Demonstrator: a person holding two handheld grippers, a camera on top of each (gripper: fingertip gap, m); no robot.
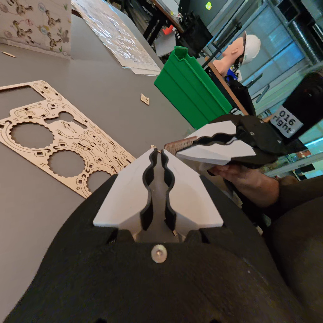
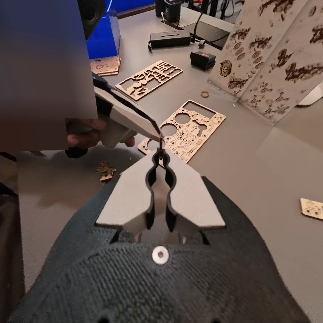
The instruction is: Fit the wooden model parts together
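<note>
Up close in the left wrist view, the left gripper [image 1: 159,151] has its fingertips drawn nearly together on a small pale wooden piece [image 1: 153,146] that barely shows at the tips. Just to its right, the right gripper [image 1: 180,150] comes in sideways, its jaws pinched on a flat toothed wooden part [image 1: 180,144] seen edge-on with brown laser-cut edges; the two parts sit just beside each other above the grey table [image 1: 104,90]. A hand [image 1: 243,178] holds the right gripper from below. On the table to the left lies a wooden parts sheet [image 1: 52,136] with round toothed cut-outs, a small loose wooden tile [image 1: 145,99] lies farther off, and a green bin [image 1: 190,90] stands beyond the table edge. Turning to the right wrist view, the right gripper [image 2: 160,153] is closed on the thin wooden part [image 2: 160,156], seen edge-on as a dark sliver between its tips. The left gripper [image 2: 160,134] reaches in from the upper left, tips meeting that part from above; whether the two pieces are actually joined is too small to tell. Beyond them lie the gear sheet [image 2: 197,129] and another mostly emptied sheet [image 2: 148,79], with loose wooden pieces [image 2: 105,172] at the left.
</note>
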